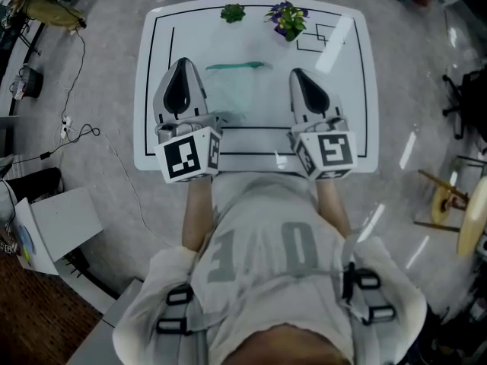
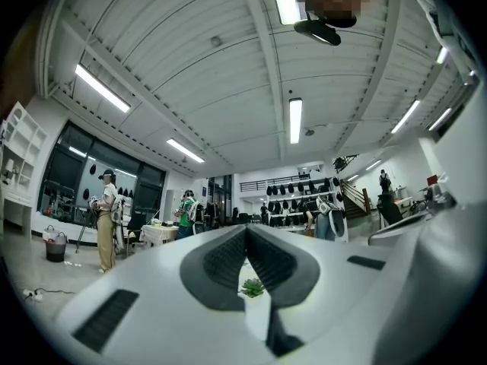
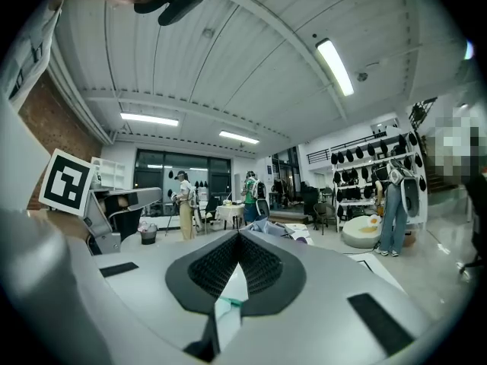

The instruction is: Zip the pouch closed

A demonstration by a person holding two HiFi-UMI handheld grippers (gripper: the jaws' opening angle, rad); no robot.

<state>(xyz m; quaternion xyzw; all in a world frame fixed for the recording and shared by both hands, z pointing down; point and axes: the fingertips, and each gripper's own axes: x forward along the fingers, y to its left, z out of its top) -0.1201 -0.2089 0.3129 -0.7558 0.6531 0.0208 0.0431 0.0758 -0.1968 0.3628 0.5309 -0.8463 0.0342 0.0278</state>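
Left gripper (image 1: 183, 62), right gripper (image 1: 296, 73) beside translucent pouch (image 1: 234, 91)

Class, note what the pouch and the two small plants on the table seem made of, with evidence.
Pouch: likely thin clear plastic; the white table shows through it, with a teal zipper along the far edge. Green succulent and purple-flowered plant: possibly artificial plastic, but too small to tell.

Translucent pouch (image 1: 228, 93), teal zip (image 1: 234, 66), white black-lined table (image 1: 346, 97)
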